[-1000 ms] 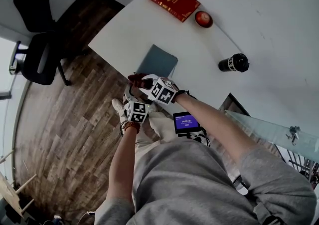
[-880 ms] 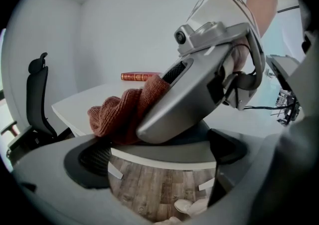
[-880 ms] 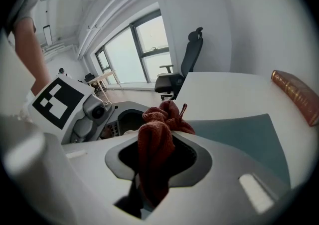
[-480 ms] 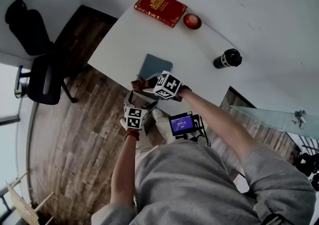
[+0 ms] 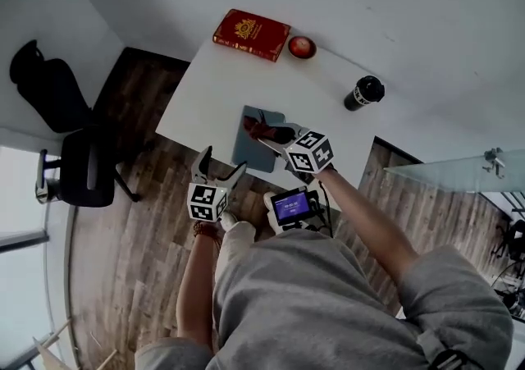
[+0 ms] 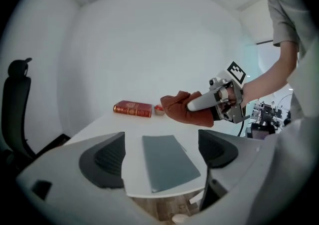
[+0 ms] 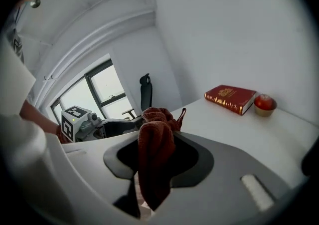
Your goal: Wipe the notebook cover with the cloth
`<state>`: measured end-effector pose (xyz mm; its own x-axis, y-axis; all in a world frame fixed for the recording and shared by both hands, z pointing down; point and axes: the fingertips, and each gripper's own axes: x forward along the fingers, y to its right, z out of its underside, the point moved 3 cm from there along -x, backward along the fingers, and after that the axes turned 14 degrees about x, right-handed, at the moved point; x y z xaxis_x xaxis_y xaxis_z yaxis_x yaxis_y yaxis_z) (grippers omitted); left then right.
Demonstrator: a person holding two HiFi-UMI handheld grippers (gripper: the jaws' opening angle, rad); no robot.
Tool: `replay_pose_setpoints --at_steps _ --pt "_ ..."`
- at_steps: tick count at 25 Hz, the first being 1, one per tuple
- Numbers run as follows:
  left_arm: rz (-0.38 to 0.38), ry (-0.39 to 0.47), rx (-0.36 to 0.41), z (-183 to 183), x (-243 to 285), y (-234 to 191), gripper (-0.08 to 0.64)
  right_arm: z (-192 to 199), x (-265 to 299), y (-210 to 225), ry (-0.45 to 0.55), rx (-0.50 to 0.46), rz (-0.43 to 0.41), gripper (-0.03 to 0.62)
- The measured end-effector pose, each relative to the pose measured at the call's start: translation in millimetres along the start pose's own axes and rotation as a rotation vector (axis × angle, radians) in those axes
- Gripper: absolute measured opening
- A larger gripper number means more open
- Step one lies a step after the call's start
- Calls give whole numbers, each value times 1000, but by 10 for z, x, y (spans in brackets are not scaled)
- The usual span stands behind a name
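Hovering above the grey notebook (image 5: 250, 153), which lies lengthwise away at the white table's (image 5: 205, 89) near edge: right gripper (image 5: 269, 135), nearer, clamped on rust cloth (image 7: 155, 154); left gripper (image 5: 220, 166) empty, jaws apart, just narrowed.

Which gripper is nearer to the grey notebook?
Right. The right gripper, holding the cloth, is over the notebook; the left gripper, its empty jaws just closing, is short of the table edge.
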<state>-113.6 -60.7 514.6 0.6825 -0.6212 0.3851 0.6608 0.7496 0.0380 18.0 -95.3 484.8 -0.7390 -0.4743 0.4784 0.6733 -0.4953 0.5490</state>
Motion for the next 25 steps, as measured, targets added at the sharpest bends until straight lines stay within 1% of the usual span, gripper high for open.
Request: replay_pose_setpoints --at_steps 3,5,8,10,12,15,17,20,23,25 --pt "28 102 82 -530 -68 -103 391 -319 -209 -251 154 12 37 135" --pt "43 194 101 -904 -117 -157 350 -541 -363 -436 257 5 68 135" --pt "51 344 93 -1428 -263 -229 282 -817 -591 -783 389 -49 101 135" --pt "39 417 118 -1703 -403 -257 242 -933 -737 -1041 463 -97 110 135" --pt "18 472 158 -1910 -553 -254 197 -987 -894 -1284 536 -126 101 135" --pt "-13 526 188 -2103 -750 -238 135 -1005 -1118 -1563 652 -100 70 135" --pt "-26 540 205 -2173 -859 -227 113 -985 -1201 -1688 701 -108 89 135" --pt "-33 569 220 -2256 -991 -183 72 -886 -1229 -1822 726 -164 133 135" --pt "-33 579 229 -2253 -1048 -138 35 -750 -1215 -1885 717 -228 169 135" --pt "-33 584 231 -2231 -1066 -110 4 -670 -1221 -1879 713 -233 192 135"
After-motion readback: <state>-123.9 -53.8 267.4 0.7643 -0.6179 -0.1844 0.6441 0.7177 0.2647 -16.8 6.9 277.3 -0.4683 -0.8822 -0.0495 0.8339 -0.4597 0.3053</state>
